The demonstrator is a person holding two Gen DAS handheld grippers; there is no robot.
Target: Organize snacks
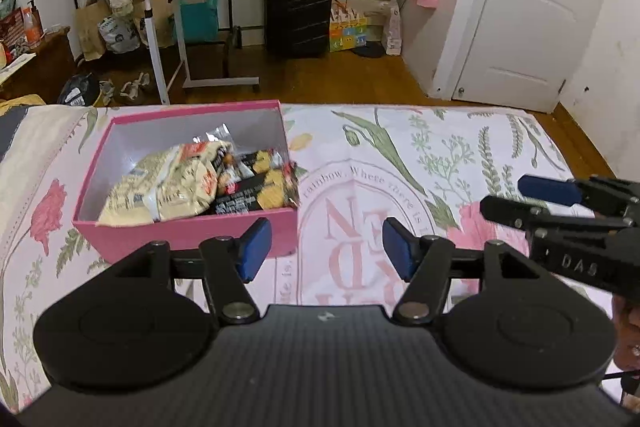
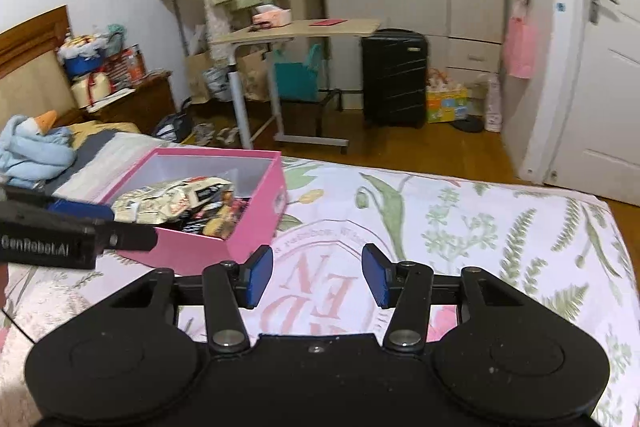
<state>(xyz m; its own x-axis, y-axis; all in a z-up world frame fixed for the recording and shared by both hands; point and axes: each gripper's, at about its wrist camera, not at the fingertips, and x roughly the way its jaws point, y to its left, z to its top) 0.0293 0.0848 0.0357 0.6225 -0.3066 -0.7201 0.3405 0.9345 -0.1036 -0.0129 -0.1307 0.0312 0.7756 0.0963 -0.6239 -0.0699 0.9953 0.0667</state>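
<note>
Bed with floral sheet [image 1: 440, 155] as support surface.
A pink box [image 1: 188, 227] holding snack packets [image 1: 168, 183] rests directly on the sheet.

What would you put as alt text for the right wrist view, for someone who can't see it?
An open pink box of snack packets sits on a floral bedspread, ahead and left of the open, empty right gripper. The left gripper reaches in from the left edge by the box. Behind are a rolling desk, a black suitcase and a white door.
</note>
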